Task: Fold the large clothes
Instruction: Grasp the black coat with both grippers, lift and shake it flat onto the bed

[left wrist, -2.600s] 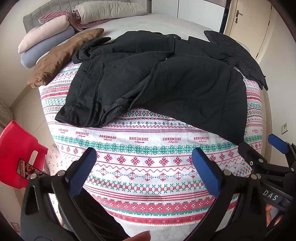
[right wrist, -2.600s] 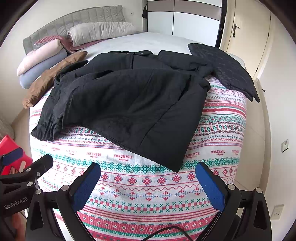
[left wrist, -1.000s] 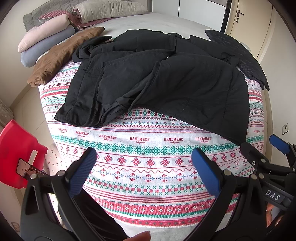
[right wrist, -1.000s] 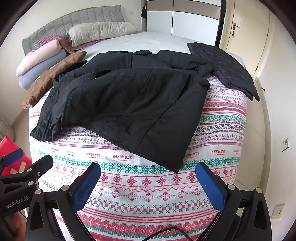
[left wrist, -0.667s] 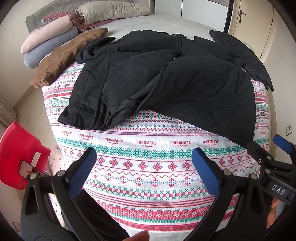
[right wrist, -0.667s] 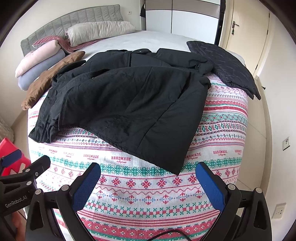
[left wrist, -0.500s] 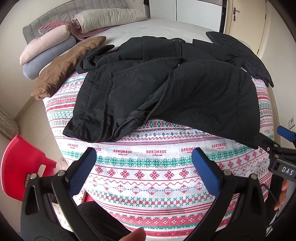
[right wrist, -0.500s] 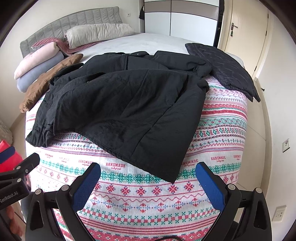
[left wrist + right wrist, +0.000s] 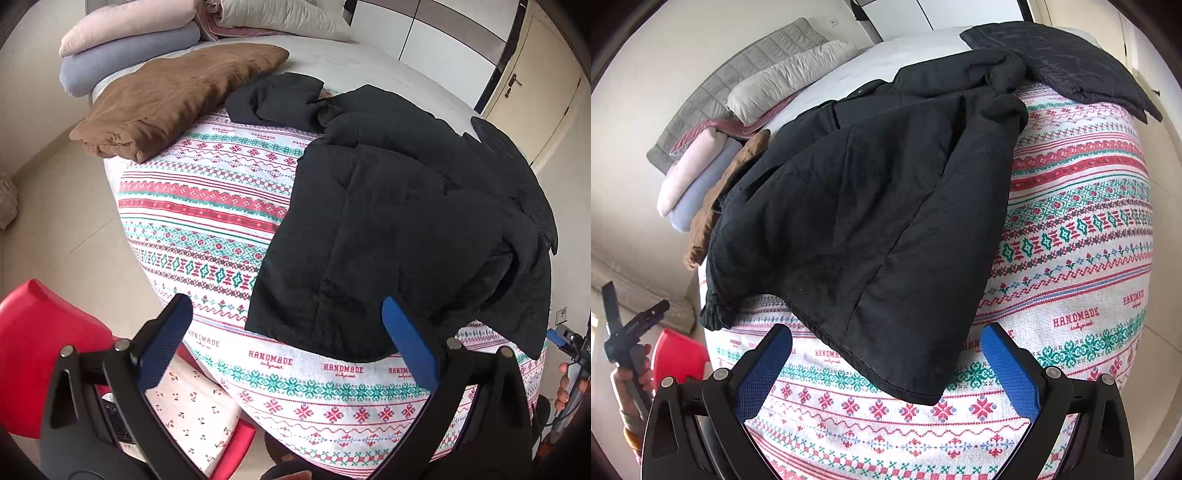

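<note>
A large black quilted jacket (image 9: 399, 221) lies rumpled on a bed covered by a red, green and white patterned blanket (image 9: 207, 206). It also shows in the right wrist view (image 9: 871, 214), its hem corner hanging toward me. My left gripper (image 9: 288, 339) is open and empty, just short of the jacket's left hem corner. My right gripper (image 9: 886, 365) is open and empty, with the jacket's lower hem corner between its blue pads, not touching.
A folded brown blanket (image 9: 173, 92) and rolled pink and grey bedding (image 9: 125, 48) lie at the bed's head. Another dark quilted garment (image 9: 1056, 62) lies at the far right. A red chair (image 9: 48, 354) stands on the floor by the bed's left corner.
Both grippers have moved closer to the bed and apart: the left swung toward the jacket's left hem, the right toward its lower right corner. Both stay open.
</note>
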`<state>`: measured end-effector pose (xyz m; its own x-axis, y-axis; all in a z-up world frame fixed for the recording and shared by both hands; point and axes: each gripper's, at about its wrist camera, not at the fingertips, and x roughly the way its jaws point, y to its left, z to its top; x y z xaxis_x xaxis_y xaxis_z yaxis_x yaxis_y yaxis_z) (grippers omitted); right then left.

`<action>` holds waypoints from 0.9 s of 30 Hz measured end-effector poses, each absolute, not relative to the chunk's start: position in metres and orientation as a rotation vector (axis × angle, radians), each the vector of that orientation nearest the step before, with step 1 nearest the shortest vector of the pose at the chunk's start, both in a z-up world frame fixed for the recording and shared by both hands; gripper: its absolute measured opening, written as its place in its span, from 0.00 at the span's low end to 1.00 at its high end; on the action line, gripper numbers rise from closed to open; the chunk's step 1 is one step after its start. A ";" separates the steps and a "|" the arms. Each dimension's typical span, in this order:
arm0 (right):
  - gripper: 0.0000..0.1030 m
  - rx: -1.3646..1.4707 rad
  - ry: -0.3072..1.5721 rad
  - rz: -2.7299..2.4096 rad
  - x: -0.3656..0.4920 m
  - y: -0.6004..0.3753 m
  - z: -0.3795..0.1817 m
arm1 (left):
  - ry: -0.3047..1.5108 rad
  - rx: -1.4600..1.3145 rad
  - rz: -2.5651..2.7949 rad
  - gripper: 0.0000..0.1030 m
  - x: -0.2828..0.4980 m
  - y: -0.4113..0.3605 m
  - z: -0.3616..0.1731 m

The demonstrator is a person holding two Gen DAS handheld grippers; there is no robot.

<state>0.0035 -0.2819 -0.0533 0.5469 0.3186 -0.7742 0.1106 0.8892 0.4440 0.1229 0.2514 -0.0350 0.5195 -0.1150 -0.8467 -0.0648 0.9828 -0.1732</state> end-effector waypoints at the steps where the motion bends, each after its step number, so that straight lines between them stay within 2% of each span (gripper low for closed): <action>1: 1.00 0.501 0.997 0.140 0.006 -0.284 -0.057 | 1.039 -0.232 -0.047 0.99 0.129 0.261 -0.045; 3: 1.00 0.532 1.002 0.151 0.013 -0.288 -0.064 | 1.077 -0.315 -0.108 0.98 0.141 0.270 -0.068; 8: 0.99 0.591 1.035 0.172 0.032 -0.291 -0.090 | 1.153 -0.364 -0.171 0.89 0.161 0.265 -0.124; 11: 0.96 0.646 1.028 0.174 0.040 -0.294 -0.104 | 1.104 -0.347 -0.176 0.88 0.157 0.258 -0.126; 12: 0.95 0.654 1.007 0.180 0.038 -0.293 -0.102 | 1.105 -0.368 -0.201 0.81 0.156 0.255 -0.126; 14: 0.75 0.682 0.998 0.240 0.038 -0.286 -0.101 | 1.120 -0.381 -0.265 0.67 0.152 0.244 -0.124; 15: 0.52 0.698 0.998 0.275 0.038 -0.281 -0.101 | 1.131 -0.358 -0.273 0.54 0.149 0.236 -0.122; 16: 0.27 0.700 0.993 0.291 0.036 -0.277 -0.101 | 1.142 -0.336 -0.283 0.46 0.147 0.231 -0.119; 17: 0.19 0.690 0.983 0.304 0.033 -0.274 -0.097 | 1.150 -0.338 -0.305 0.31 0.143 0.225 -0.115; 18: 0.16 0.676 0.969 0.319 0.031 -0.272 -0.094 | 1.154 -0.357 -0.335 0.19 0.137 0.220 -0.109; 20: 0.12 0.665 0.938 0.358 0.019 -0.268 -0.080 | 1.138 -0.367 -0.386 0.13 0.123 0.209 -0.091; 27: 0.10 0.677 0.711 0.374 -0.048 -0.313 0.015 | 1.007 -0.434 -0.571 0.10 0.053 0.191 0.002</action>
